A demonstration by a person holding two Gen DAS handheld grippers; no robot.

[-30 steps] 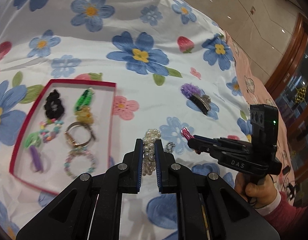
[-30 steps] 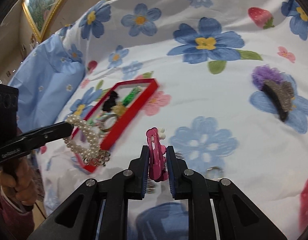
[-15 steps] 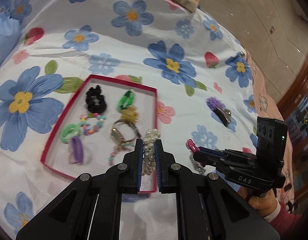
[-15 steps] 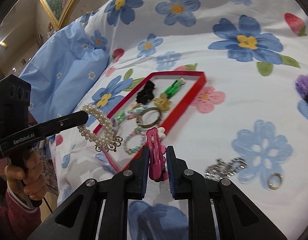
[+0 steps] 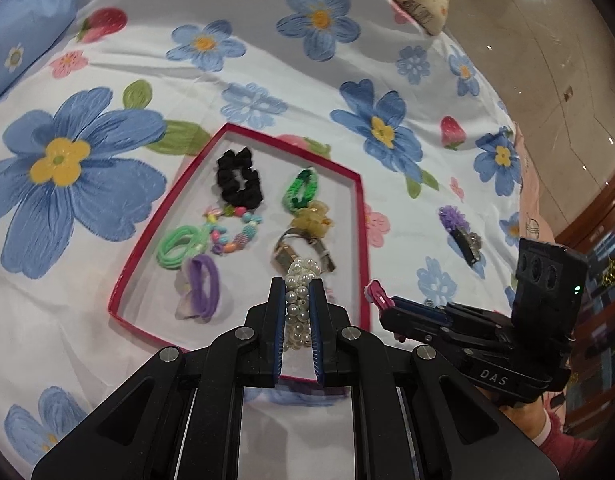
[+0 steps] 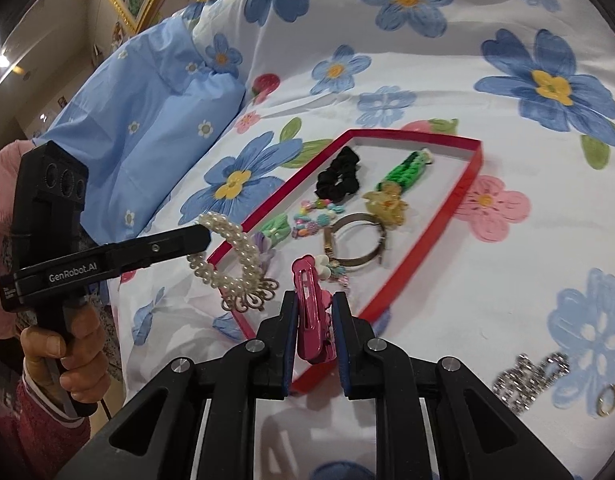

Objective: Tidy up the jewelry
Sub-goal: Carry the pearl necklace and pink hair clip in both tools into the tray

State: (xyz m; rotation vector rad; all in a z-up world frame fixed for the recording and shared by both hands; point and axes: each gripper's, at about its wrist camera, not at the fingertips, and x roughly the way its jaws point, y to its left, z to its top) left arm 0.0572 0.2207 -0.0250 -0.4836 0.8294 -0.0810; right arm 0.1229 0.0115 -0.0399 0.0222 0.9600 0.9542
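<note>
Pearl bracelet (image 5: 298,304) pinched btwn left fingers (image 5: 276,312); over red tray (image 5: 361,216).

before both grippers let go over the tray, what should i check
1. Left gripper shut on pearl bracelet: ok.
2. Right gripper shut on pink clip: ok.
3. Bracelet above red tray: ok, it hangs at the near corner.
4. Clip inside the tray rim: cannot tell, it sits close to the edge.
5. Free spot in tray: ok, bare floor beside purple tie.
6. Grippers apart: ok.
</note>
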